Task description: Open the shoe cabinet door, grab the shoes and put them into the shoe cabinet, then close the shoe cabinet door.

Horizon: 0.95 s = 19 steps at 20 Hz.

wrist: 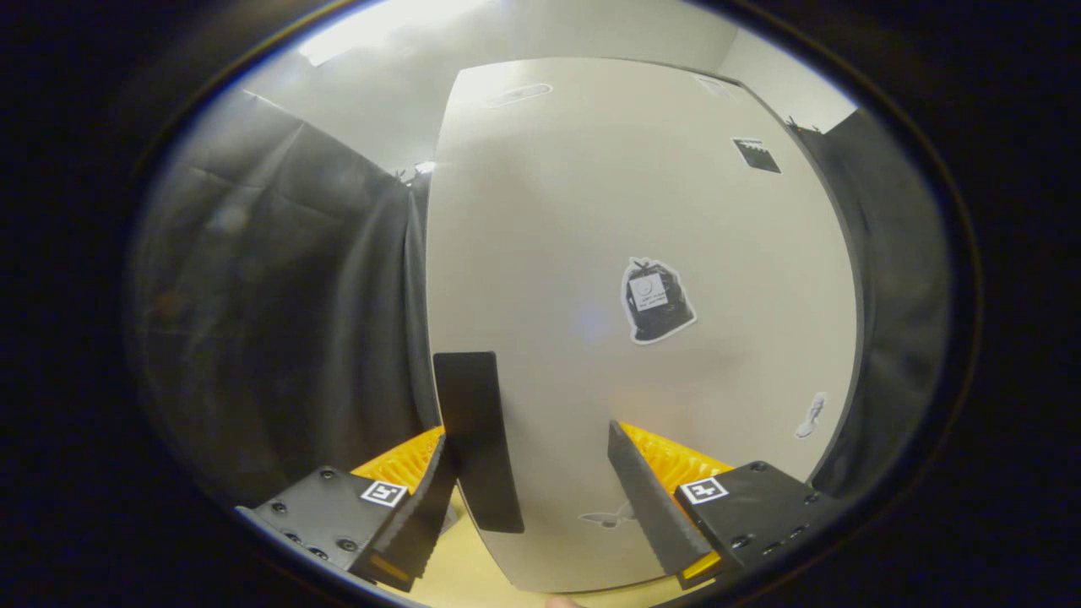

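The gripper (540, 498) has its 2 fingers spread apart, straddling the dark handle strip (478, 439) at the left edge of the shoe cabinet door (642, 253). Whether opening or closing, the fingers should pinch the handle squarely. Black cloth (279, 312) hangs beyond.

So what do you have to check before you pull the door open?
1. Door facing the tongs: ok.
2. Black handle on the door's edge, between the fingers: ok.
3. Tongs open wide enough: ok.
4. Left finger beside the handle: ok, touching cannot tell.
5. Both fingers pressing the handle: not ok, right finger stands apart.
6. Door shut or ajar: cannot tell.
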{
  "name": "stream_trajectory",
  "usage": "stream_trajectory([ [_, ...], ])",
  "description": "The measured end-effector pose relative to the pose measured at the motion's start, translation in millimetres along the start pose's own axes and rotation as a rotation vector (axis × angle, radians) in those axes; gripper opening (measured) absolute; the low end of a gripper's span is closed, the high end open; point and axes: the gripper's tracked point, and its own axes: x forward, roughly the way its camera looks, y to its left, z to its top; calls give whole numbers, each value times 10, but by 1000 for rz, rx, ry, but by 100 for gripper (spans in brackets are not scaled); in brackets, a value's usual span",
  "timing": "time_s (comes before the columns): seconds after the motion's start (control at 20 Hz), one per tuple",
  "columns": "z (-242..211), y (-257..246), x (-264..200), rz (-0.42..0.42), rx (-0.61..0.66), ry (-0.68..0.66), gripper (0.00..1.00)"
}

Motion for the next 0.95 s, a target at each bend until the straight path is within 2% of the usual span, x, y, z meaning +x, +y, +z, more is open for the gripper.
stream_trajectory([
  [0.5,-25,-4,83,-29,15,4,100],
  [0.75,-13,34,-12,11,93,1,100],
  [0.95,98,30,-191,24,69,-24,100],
])
